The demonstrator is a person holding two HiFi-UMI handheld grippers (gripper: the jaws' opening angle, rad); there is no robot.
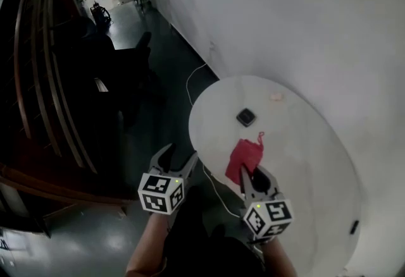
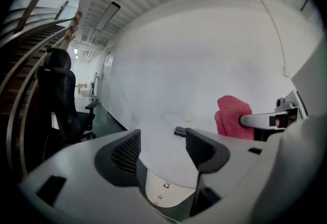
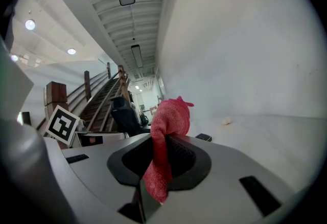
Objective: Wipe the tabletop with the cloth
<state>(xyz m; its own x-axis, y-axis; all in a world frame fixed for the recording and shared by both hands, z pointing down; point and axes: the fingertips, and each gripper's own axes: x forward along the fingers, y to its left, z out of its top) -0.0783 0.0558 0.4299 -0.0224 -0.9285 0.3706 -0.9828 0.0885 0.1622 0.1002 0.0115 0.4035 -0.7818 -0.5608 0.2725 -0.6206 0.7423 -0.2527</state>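
A red cloth [image 1: 243, 155] hangs bunched over the near part of the round white table [image 1: 310, 149], with my right gripper [image 1: 256, 179] shut on its near end. In the right gripper view the cloth [image 3: 171, 115] stands up between the closed jaws of the right gripper [image 3: 166, 154] and droops down in front. My left gripper [image 1: 178, 157] is open with nothing in it, off the table's left edge over the dark floor. In the left gripper view the left gripper [image 2: 162, 141] frames the table edge, with the cloth [image 2: 230, 113] to its right.
A small black object [image 1: 246, 117] lies on the table beyond the cloth, and a pale scrap [image 1: 276, 97] near the far rim. A white cable [image 1: 193, 80] runs along the floor by the wall. A black office chair [image 2: 59, 100] and a staircase stand to the left.
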